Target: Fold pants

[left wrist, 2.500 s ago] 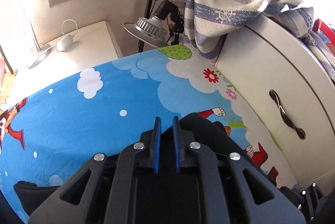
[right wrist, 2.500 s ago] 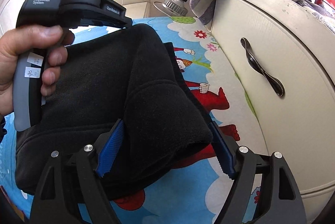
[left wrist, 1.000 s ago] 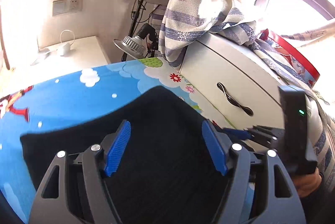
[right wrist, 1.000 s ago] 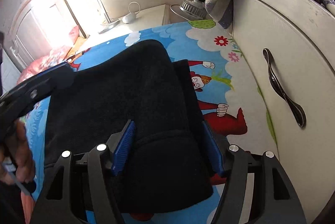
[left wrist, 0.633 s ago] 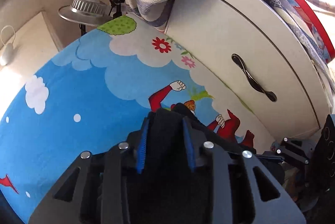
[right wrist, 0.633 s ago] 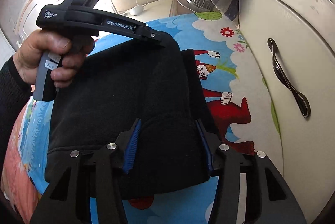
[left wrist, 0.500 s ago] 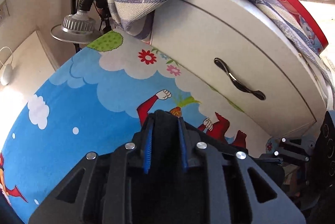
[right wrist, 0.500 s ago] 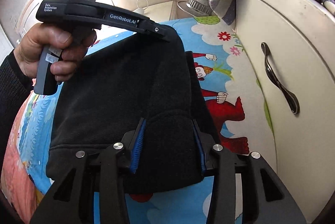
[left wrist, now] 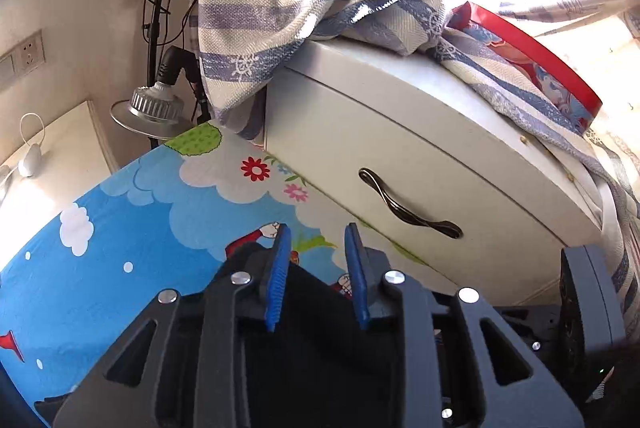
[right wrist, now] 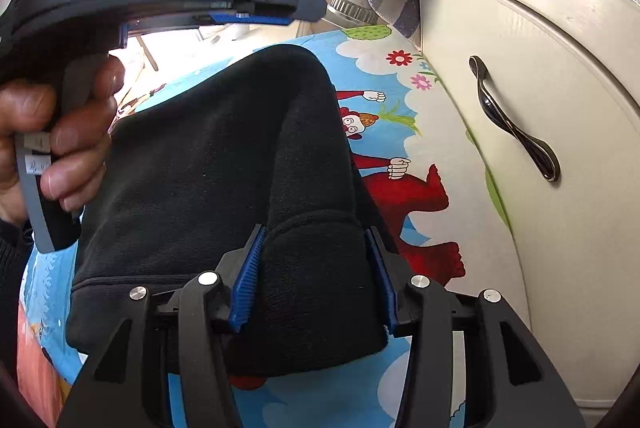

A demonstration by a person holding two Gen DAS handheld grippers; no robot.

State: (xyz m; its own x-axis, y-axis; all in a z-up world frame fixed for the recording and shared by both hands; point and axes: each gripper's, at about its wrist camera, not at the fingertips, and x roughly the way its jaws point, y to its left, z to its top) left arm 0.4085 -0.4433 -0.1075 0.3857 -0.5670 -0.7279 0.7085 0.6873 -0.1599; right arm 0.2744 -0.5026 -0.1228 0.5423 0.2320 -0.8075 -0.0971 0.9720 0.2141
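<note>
The black pants (right wrist: pixel 208 163) lie folded on the blue cartoon bedsheet (right wrist: pixel 400 131). My right gripper (right wrist: pixel 315 232) clasps the thick near fold. Its blue pads (right wrist: pixel 248 280) still touch the cloth on both sides while the jaws are opening. In the right wrist view my left gripper (right wrist: pixel 312 5), held by a hand (right wrist: pixel 60 147), hovers above the pants' far end and touches nothing. In its own view the left gripper (left wrist: pixel 317 232) has its jaws opening, a narrow gap with only sheet between the tips. Black cloth (left wrist: pixel 312 340) lies below it.
A white cabinet (left wrist: pixel 400 147) with a dark handle (left wrist: pixel 408 205) stands tight against the bed's right side. A striped curtain (left wrist: pixel 280 7) drapes over it, and a red tray (left wrist: pixel 540 47) sits on top. A lamp (left wrist: pixel 152 107) and bedside table (left wrist: pixel 52 147) are behind.
The left gripper closed on the pants' far fold, carried it toward the cabinet, then let go and rose clear. The right gripper's jaws narrowed on the near fold, then widened slightly.
</note>
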